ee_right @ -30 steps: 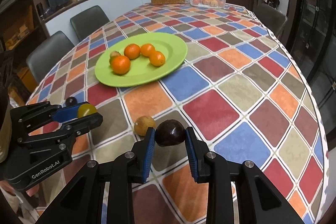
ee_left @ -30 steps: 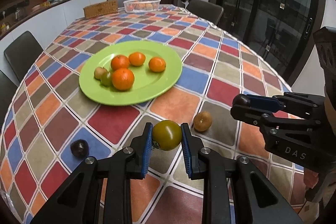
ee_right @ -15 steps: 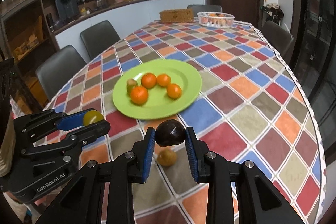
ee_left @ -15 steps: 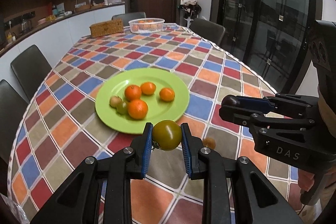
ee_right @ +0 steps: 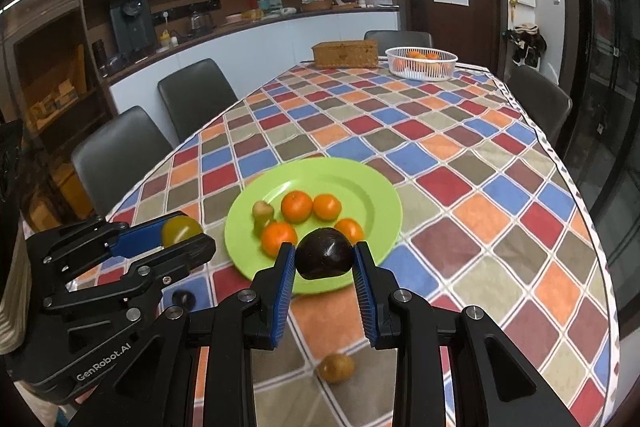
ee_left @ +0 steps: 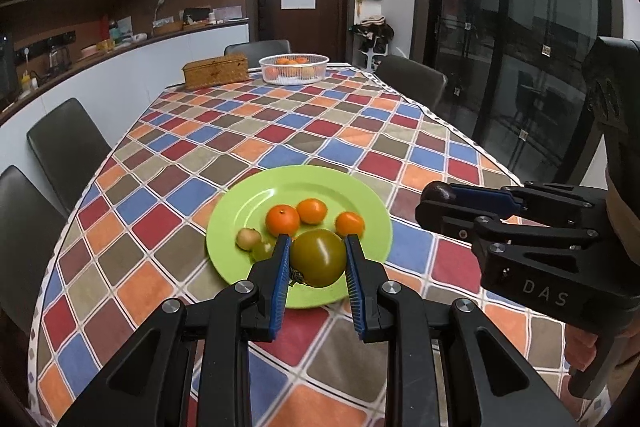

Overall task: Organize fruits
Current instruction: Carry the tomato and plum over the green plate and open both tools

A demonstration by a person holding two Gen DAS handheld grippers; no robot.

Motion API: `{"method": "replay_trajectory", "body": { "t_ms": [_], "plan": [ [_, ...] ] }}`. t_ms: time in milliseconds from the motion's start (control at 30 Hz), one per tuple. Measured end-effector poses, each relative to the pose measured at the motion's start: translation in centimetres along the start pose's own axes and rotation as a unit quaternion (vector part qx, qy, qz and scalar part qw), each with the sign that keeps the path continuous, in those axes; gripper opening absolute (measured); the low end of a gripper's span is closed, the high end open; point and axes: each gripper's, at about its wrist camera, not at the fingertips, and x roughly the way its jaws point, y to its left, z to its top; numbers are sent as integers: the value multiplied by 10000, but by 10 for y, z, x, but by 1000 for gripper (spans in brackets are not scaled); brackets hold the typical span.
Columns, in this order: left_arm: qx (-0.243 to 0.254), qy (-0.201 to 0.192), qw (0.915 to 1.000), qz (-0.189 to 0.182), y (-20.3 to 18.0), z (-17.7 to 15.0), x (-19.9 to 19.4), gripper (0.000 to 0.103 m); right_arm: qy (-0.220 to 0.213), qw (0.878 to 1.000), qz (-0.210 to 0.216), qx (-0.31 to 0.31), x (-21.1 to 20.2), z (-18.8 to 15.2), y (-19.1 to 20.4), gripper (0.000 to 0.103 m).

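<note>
Fruits gripped: left tool (ee_left: 318, 259) (GenRobot.AI) tomato (ee_left: 318, 258), right tool (ee_right: 324, 261) (DAS) plum (ee_right: 325, 254)

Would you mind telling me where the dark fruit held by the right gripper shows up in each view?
Left wrist view: dark fruit at right of centre, peeking past the right gripper's tips.
Right wrist view: dark fruit at lower centre, clamped in the right gripper.
Shared landmark: green plate.

1. The left gripper (ee_left: 318, 259) is raised before the round green plate (ee_left: 240, 203), clamping an olive-green tomato (ee_left: 318, 258).
2. The right gripper (ee_right: 324, 257), beside it, pinches a dark purple-brown fruit (ee_right: 325, 255).
</note>
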Motion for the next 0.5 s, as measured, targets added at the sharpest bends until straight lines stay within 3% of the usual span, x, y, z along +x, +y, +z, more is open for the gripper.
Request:
{"method": "replay_trajectory", "body": {
  "t_ms": [500],
  "plan": [
    [-154,215,9996,-24,29,27,49,26,273,9995,19,168,56,37,-15,31]
  ]
}}
